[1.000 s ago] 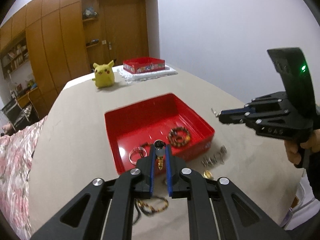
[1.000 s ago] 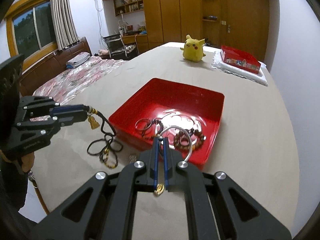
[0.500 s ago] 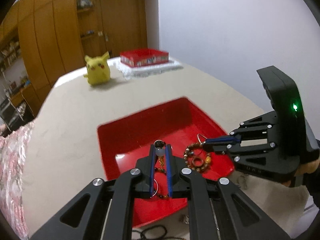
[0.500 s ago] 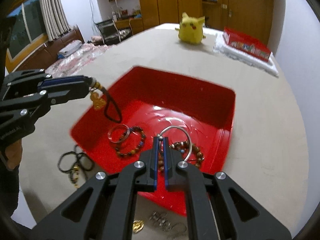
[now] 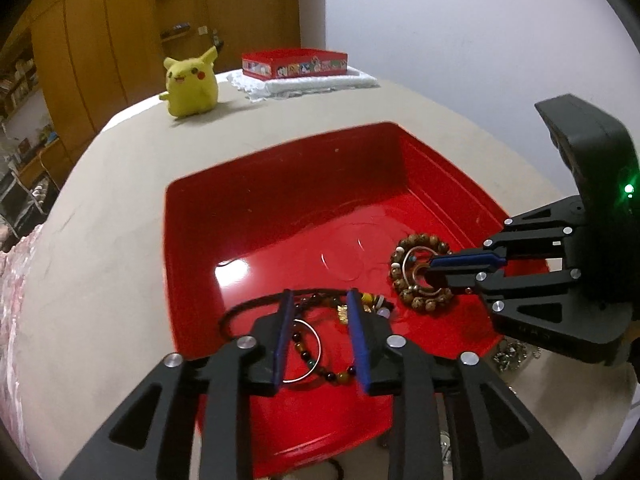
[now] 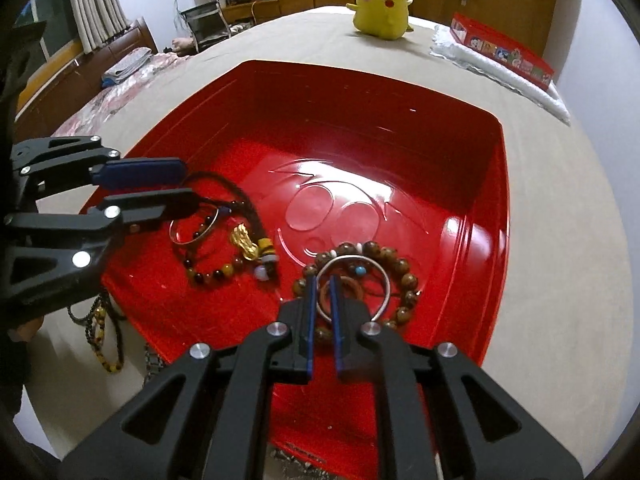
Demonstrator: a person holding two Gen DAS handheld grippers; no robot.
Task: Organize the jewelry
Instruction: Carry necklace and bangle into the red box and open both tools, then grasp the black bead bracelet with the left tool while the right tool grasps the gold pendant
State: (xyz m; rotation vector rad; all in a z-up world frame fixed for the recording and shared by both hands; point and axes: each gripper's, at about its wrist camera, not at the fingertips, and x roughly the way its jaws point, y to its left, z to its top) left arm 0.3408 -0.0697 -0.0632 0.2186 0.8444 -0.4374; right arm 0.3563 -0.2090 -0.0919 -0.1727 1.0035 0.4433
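Note:
A red tray sits on the beige table. My left gripper is open over the tray's near left part; below it lie a black cord necklace with a gold charm, a thin silver bangle and a dark bead bracelet. My right gripper is open a little over a silver ring that rests on a brown wooden bead bracelet in the tray.
A yellow plush toy and a red box on a white cloth stand at the table's far end. A beaded cord bracelet and a metal chain lie on the table beside the tray.
Both grippers moved forward and down into the tray. The left gripper opened and let the cord necklace fall in; the right gripper opened and let the silver ring down on the wooden bracelet.

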